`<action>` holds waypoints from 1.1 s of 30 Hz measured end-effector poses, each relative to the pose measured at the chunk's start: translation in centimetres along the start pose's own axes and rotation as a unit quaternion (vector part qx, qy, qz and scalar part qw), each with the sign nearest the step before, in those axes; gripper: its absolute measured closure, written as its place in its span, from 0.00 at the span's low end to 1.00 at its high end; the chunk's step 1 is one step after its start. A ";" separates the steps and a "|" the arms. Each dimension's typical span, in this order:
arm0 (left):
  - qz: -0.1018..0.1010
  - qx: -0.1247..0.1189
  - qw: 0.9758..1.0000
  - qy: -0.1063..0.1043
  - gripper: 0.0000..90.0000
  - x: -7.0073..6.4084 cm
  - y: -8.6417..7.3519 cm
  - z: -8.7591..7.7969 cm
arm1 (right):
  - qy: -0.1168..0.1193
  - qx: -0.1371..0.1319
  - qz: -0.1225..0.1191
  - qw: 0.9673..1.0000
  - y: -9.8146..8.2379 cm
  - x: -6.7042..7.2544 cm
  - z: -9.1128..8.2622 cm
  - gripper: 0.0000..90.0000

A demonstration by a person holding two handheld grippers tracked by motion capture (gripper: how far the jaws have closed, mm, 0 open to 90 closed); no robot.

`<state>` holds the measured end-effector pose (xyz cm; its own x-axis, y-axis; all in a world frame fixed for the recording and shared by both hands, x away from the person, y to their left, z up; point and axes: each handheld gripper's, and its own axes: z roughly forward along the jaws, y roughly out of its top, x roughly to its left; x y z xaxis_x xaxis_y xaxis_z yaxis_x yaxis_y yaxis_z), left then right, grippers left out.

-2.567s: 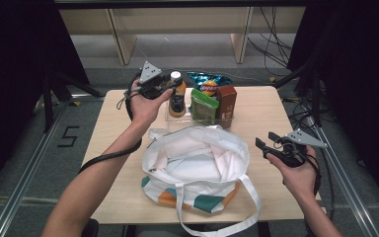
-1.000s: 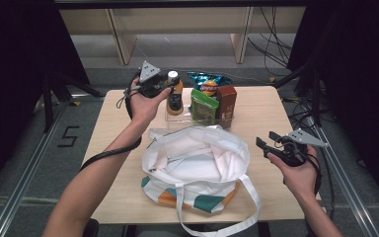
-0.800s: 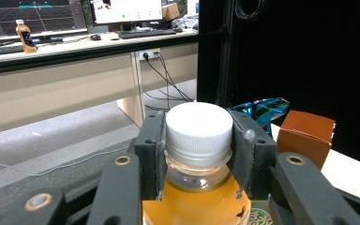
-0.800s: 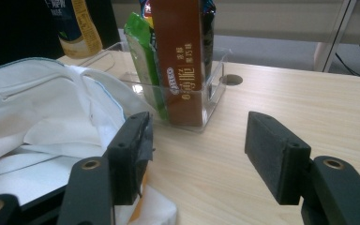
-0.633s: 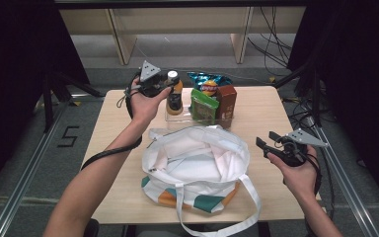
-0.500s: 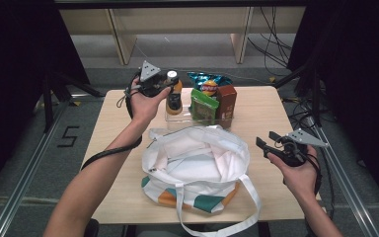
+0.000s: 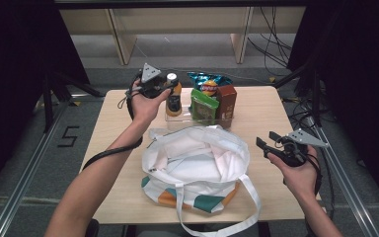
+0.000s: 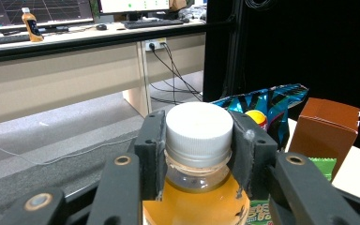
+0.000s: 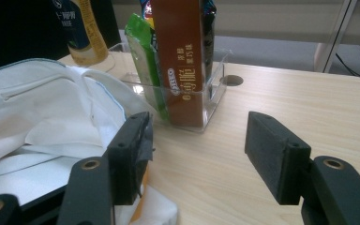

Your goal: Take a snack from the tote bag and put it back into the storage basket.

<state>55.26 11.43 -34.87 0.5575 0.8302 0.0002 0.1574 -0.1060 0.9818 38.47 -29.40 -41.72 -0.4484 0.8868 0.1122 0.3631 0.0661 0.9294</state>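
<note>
High view: the left gripper [image 7: 164,92] sits at the far left of the wooden surface [image 7: 261,106], clamped around the neck of an orange drink bottle [image 7: 173,97] that stands at the left end of a clear tray [image 7: 177,117]. The hand hides the jaws, so the grip itself is hard to read here. In the tray, to the right of the bottle, stand a green packet [image 7: 203,105] and a brown box [image 7: 226,101], with a blue snack bag [image 7: 208,82] behind them. A white tote bag [image 7: 197,165] lies open at the near middle; its bottom is cut off by its own folds. The right gripper [image 7: 266,142] hangs over the surface to the right of the tote bag, jaws apart and holding nothing. Compared with the frame from well over two seconds ago, the left gripper and the bottle sit slightly higher in the picture; the right gripper has not shifted.

Left gripper view: both pads press the bottle [image 8: 198,187] just under its white cap [image 8: 199,127], which the high view cannot show. The bottle's lower body is cut off. The brown box [image 8: 326,126] and blue snack bag [image 8: 267,105] stand to the right.

Right gripper view: the right gripper [image 9: 197,140] is spread over bare wood, released. The tote bag [image 9: 42,126] lies to the left, the clear tray [image 9: 211,101] ahead. The bottle [image 9: 86,35] shows only its label part, its top cut off.
</note>
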 end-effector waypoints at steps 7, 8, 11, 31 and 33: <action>0.002 0.004 1.000 0.003 0.65 0.1 -0.2 0.2 | 0.001 0.001 0.003 1.000 0.0 0.0 0.0 0.46; 0.003 0.005 1.000 0.002 0.65 0.1 -0.2 0.2 | 0.002 0.001 0.003 1.000 0.0 0.0 0.0 0.46; 0.002 0.007 1.000 0.001 0.65 0.2 -0.4 0.3 | 0.003 0.000 -0.004 1.000 0.0 -0.1 0.1 0.46; -0.003 0.014 1.000 0.004 0.65 0.2 -0.9 0.7 | 0.002 0.005 0.004 1.000 -0.2 0.1 0.0 0.46; -0.003 0.014 1.000 0.004 0.65 0.2 -1.0 0.7 | 0.003 0.004 0.004 1.000 -0.1 0.1 0.0 0.46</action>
<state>55.79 11.32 -36.01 0.5497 0.8353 -0.0032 0.1828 -0.1166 0.9762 38.37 -29.28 -41.84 -0.4499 0.8846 0.1223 0.3743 0.0625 0.9252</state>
